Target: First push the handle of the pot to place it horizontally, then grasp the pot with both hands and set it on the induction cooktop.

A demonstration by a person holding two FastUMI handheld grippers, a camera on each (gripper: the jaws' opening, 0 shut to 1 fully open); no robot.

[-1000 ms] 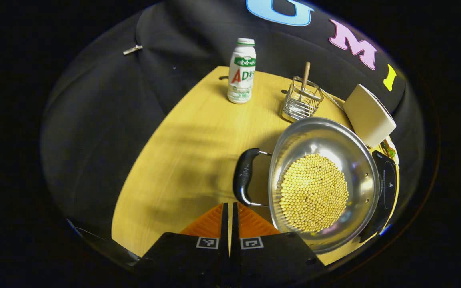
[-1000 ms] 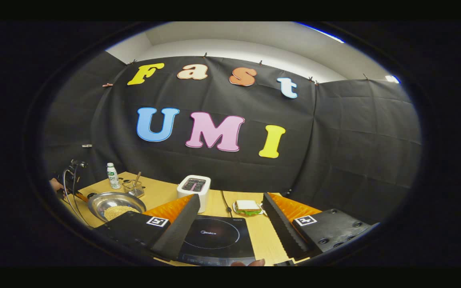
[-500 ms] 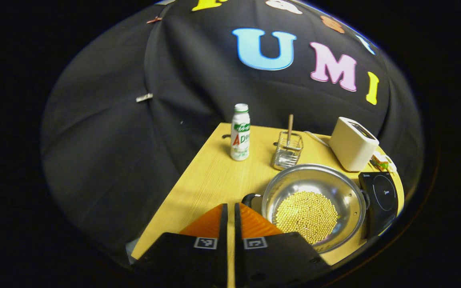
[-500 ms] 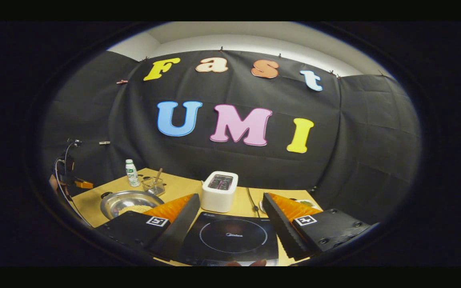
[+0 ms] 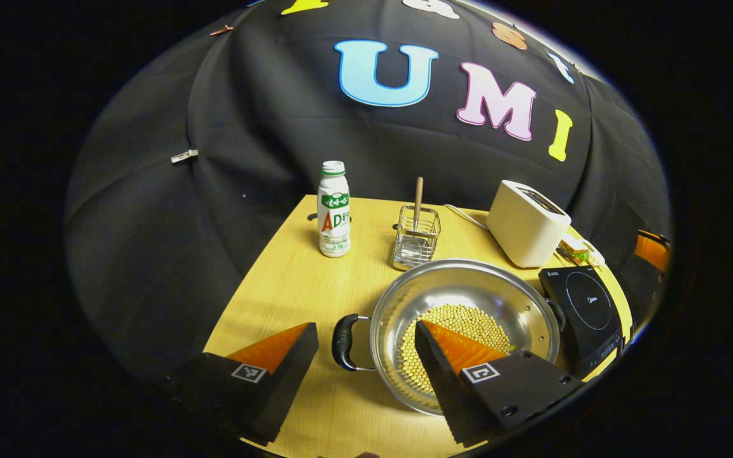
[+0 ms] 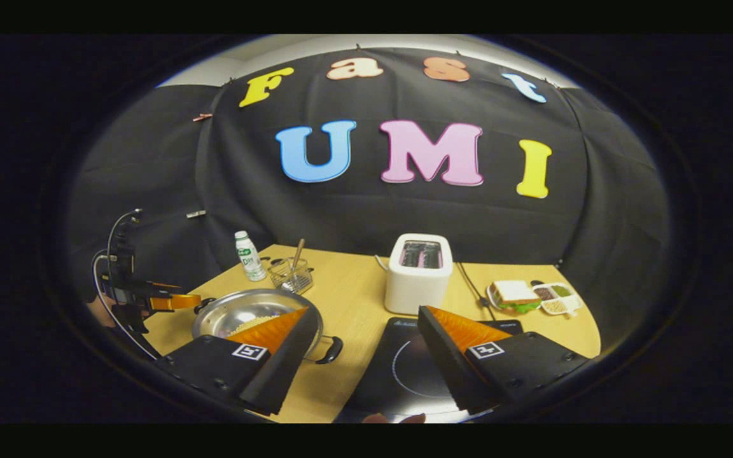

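Note:
A steel pot (image 5: 468, 286) holding yellow beans sits on the wooden table, with its black handles pointing left and right. In the left gripper view my left gripper (image 5: 364, 326) stands open, the pot's left handle (image 5: 341, 334) between its fingers and one finger over the beans. The black induction cooktop (image 5: 586, 305) lies just right of the pot. In the right gripper view my right gripper (image 6: 364, 312) is open above the gap between the pot (image 6: 239, 312) and the cooktop (image 6: 404, 362), with the pot's right handle (image 6: 330, 350) near its left finger. The left gripper (image 6: 179, 301) shows at the pot's far side.
A white bottle (image 5: 333, 210), a wire basket (image 5: 416, 245) with a wooden stick and a white toaster (image 5: 525, 222) stand behind the pot. A plate with a sandwich (image 6: 519, 296) lies at the back right. Bare table (image 5: 277, 299) lies left of the pot.
My left gripper has gone from shut to open and now straddles the pot's left handle. The right gripper has tilted down and moved in, bringing the pot's right handle into view.

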